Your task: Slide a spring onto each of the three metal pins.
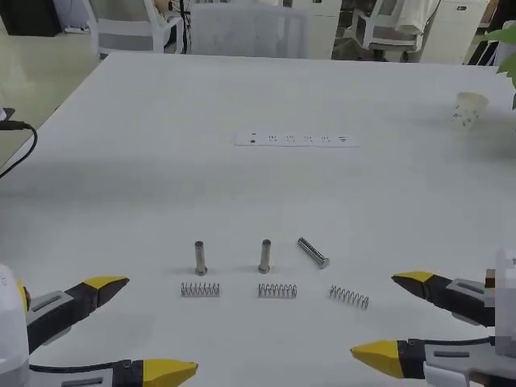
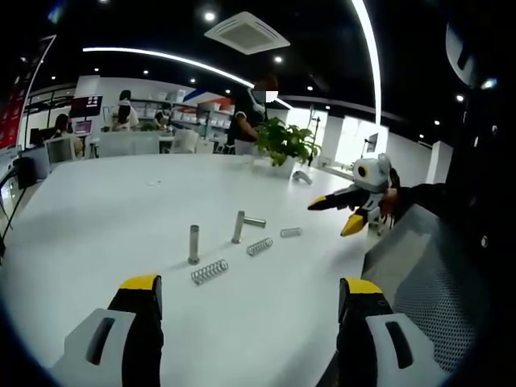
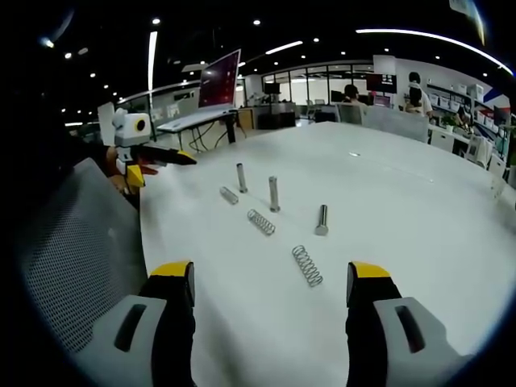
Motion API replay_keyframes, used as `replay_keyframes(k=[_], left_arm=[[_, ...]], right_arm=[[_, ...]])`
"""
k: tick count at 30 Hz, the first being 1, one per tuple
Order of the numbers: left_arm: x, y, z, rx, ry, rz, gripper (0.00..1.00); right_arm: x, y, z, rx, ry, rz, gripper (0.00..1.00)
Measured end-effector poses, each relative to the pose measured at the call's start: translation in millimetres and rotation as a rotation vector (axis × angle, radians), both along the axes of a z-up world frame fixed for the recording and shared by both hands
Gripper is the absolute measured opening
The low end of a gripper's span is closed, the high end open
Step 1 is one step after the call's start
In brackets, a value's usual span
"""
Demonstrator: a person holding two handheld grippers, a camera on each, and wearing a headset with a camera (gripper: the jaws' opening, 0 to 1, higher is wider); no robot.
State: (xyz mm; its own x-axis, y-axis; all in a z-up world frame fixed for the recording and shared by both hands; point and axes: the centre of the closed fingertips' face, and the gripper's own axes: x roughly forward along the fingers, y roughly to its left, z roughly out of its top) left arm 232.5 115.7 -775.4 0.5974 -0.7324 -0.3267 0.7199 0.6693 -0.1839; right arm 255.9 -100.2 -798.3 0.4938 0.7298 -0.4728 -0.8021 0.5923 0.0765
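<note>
Three springs (image 1: pixel 277 290) on the counter (image 1: pixel 258 185), long axes roughly left-right, each just near-side of a pin (image 1: pixel 265 255). Both wide, empty: left tongs (image 1: pixel 137 326) nearest left spring (image 1: pixel 200 289), right tongs (image 1: pixel 393 316) nearest right spring (image 1: pixel 349 297).

"What sits on the white table (image 1: pixel 161 113), out past the middle?"

"A flat white power strip (image 1: pixel 297 139), lying crosswise. A black cable (image 1: pixel 22 145) curls by the left edge."

"And to the right?"

"A small white cup (image 1: pixel 470 109), near the green leaves of a plant (image 2: pixel 284 141)."

"Beyond the table?"

"A grey mesh-backed chair (image 1: pixel 250 31) at the far end. A monitor (image 3: pixel 219 79) stands on another desk, and a square vent (image 2: pixel 246 32) is set in the ceiling."
</note>
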Motion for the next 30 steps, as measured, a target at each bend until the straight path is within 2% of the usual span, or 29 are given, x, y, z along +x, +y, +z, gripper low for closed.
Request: replay_keyframes(k=[16,22,30], left_arm=[[-0.9,-0.5,0.0,-0.005,-0.001,-0.001,0.87],[-1.1,0.0,-0.3,-0.005,0.0,0.001,0.87],[-0.8,2.4,-0.2,-0.003,0.0,0.007,0.86]], right_arm=[[11.7,-15.1,9.9,-0.016,-0.024,-0.036,0.77],[19.9,-15.7,16.9,-0.022,-0.041,-0.038,0.76],[27.6,-13.4,18.2,-0.032,-0.045,-0.026,0.76]])
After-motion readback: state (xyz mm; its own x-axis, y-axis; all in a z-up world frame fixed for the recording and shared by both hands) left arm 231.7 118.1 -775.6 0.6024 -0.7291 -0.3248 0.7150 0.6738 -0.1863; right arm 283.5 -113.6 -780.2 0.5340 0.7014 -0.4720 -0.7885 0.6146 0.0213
